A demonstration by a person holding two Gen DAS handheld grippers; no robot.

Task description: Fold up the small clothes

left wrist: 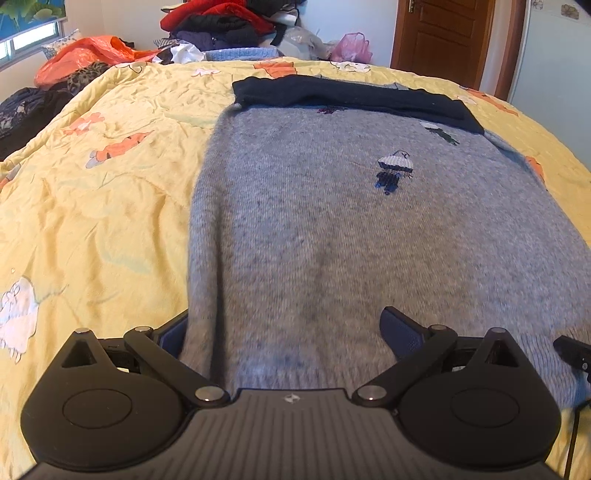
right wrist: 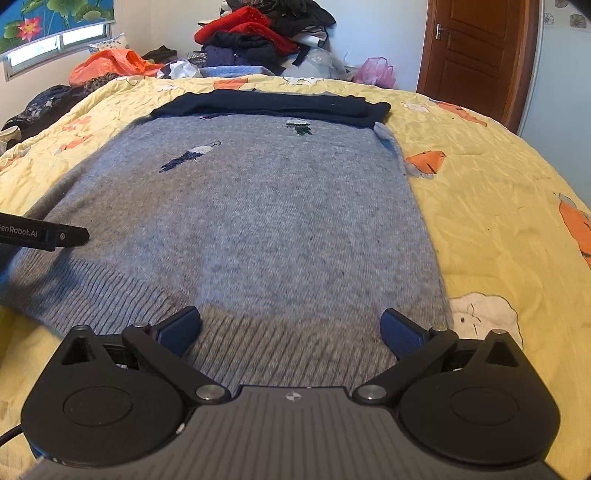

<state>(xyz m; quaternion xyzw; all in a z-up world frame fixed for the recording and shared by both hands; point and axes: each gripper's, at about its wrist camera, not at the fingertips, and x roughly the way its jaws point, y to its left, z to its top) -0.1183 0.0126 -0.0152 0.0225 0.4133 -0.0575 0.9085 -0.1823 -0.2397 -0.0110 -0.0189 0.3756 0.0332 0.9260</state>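
A grey knit sweater (left wrist: 314, 206) with small embroidered figures lies flat on the yellow bedspread, its navy sleeves (left wrist: 351, 98) folded across the far end. My left gripper (left wrist: 288, 332) is open over the sweater's near left hem; the left finger is partly hidden by the fabric edge. My right gripper (right wrist: 291, 328) is open over the ribbed hem (right wrist: 288, 350) at the near right. The sweater (right wrist: 251, 206) and navy sleeves (right wrist: 273, 105) also show in the right wrist view. The left gripper's side (right wrist: 44, 234) shows at that view's left edge.
The yellow flowered bedspread (left wrist: 92, 192) surrounds the sweater (right wrist: 487, 192). A heap of clothes (left wrist: 221, 26) and an orange bag (left wrist: 88, 55) sit at the bed's far end. A wooden door (left wrist: 443, 37) stands at the back right.
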